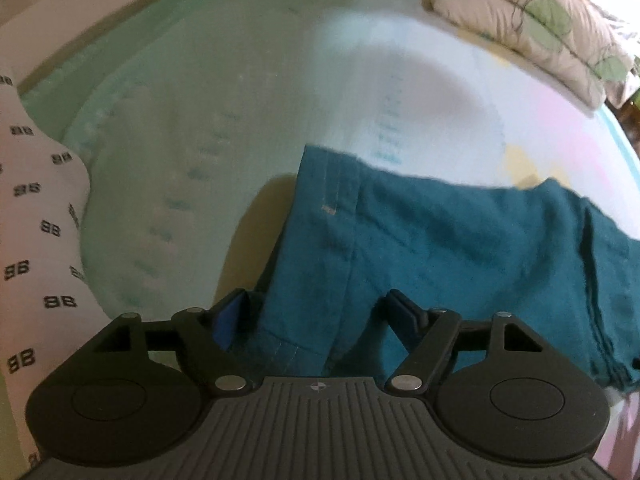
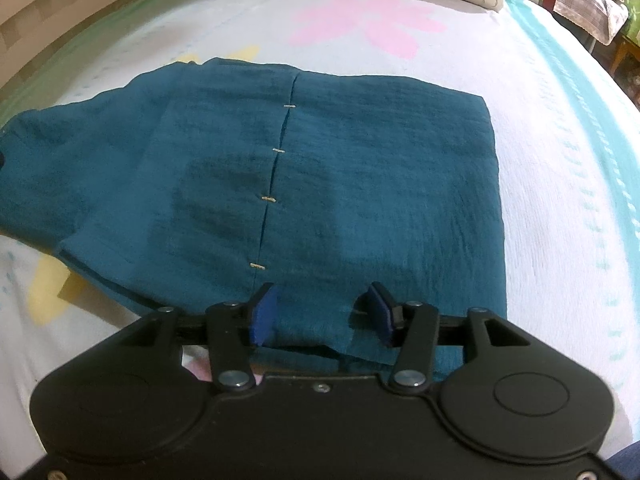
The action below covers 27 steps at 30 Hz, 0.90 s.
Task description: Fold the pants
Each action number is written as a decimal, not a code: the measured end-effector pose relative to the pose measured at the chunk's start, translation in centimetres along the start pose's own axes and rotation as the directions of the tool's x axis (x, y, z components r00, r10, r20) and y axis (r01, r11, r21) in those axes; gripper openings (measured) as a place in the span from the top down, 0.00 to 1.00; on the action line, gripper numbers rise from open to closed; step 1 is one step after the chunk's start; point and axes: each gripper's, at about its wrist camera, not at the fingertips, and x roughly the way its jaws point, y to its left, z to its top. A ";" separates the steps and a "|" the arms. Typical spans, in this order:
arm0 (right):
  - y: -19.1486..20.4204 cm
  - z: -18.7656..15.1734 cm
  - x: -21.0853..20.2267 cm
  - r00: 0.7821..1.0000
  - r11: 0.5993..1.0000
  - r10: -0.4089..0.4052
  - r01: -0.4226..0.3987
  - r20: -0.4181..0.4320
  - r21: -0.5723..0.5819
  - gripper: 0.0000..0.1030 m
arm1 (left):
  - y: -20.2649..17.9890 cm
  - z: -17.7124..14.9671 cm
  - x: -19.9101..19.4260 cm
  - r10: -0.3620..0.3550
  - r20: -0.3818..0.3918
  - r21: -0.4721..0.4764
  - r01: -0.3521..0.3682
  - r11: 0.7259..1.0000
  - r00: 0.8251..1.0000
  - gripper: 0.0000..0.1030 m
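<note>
Teal pants (image 2: 340,184) lie folded on the bed, with a seam and several pale stitch marks (image 2: 269,199) running down the middle. My right gripper (image 2: 322,312) is open, its blue pads (image 2: 262,316) standing apart over the near edge of the fabric. In the left wrist view the pants (image 1: 460,240) stretch to the right, with a hemmed end rising between my fingers. My left gripper (image 1: 316,316) is open with the cloth lying between its jaws.
The bed sheet (image 2: 560,160) is pale with pink and yellow flower prints and a teal border. A folded floral quilt (image 1: 520,12) lies at the far end. A white cloth with black "88" marks (image 1: 40,220) lies at the left.
</note>
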 end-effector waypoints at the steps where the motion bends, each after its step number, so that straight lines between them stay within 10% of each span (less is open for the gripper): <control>1: 0.0 0.0 0.0 1.000 1.000 -0.002 0.002 -0.002 -0.003 0.44 | 0.2 0.0 0.4 -0.010 -0.011 0.001 0.010 1.000 1.000 0.28; 9: 0.3 0.3 0.2 1.000 1.000 -0.011 0.010 -0.008 -0.015 0.42 | 1.1 0.6 1.7 -0.115 -0.044 0.030 0.116 0.993 0.992 0.01; 27: 0.4 0.8 1.0 1.000 0.999 -0.019 0.019 0.001 -0.029 0.42 | -1.3 2.3 2.8 -0.080 -0.056 0.038 0.082 0.996 0.995 0.08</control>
